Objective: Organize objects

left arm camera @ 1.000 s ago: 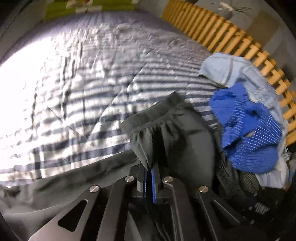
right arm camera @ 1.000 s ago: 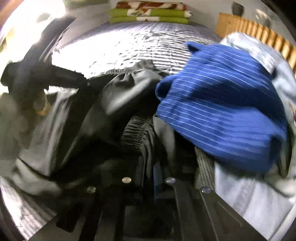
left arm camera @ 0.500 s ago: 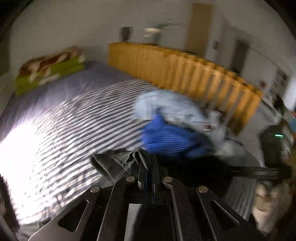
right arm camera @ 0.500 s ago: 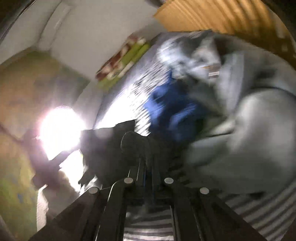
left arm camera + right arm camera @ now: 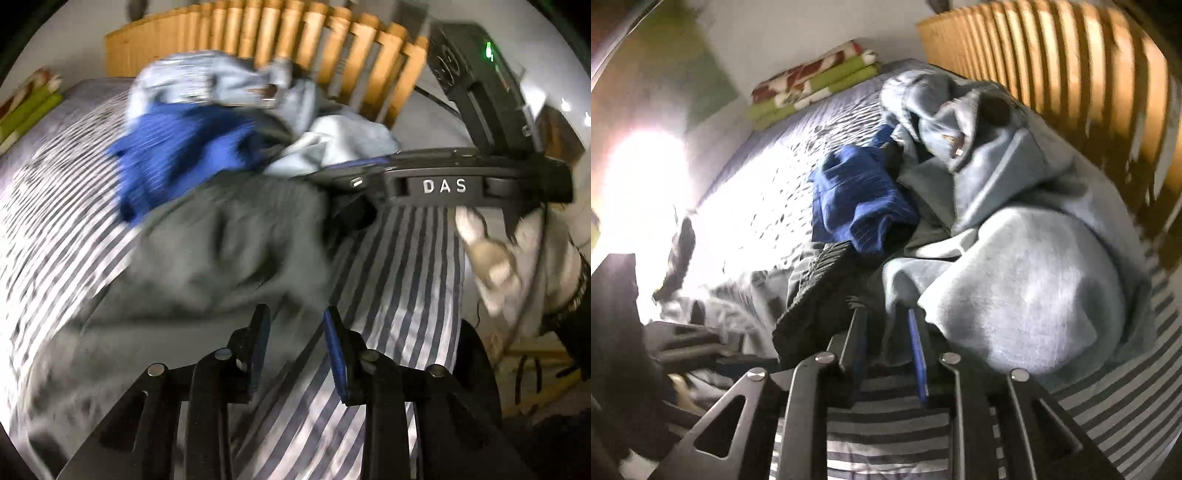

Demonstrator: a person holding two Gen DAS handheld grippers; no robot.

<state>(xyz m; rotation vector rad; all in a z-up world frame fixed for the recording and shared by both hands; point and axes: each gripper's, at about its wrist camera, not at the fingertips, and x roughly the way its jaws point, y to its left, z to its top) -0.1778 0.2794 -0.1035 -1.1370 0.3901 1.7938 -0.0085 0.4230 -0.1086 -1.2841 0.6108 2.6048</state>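
A dark grey garment (image 5: 229, 251) lies crumpled on the striped bedcover (image 5: 406, 295), just beyond my left gripper (image 5: 293, 317). The left jaws are opening, and their blue pads press on nothing. My right gripper (image 5: 886, 325) is also opening. The grey garment's ribbed edge (image 5: 820, 288) lies against its left finger and a light blue garment (image 5: 1015, 277) against its right. A fold of cloth lies loose between the pads. In the left wrist view the right gripper (image 5: 332, 181) rests at the grey garment's far edge, held by a hand (image 5: 491, 258).
A blue pinstriped garment (image 5: 184, 158) (image 5: 857, 199) and pale blue clothes (image 5: 221, 77) are heaped towards the wooden slatted rail (image 5: 295, 44) (image 5: 1071, 74). Folded green and red blankets (image 5: 812, 88) lie at the bed's far end. Bright glare washes out the left of the bed.
Both grippers were shut on the dark grey garment and carried it across the bed. Now both have opened and the garment lies loose on the cover.
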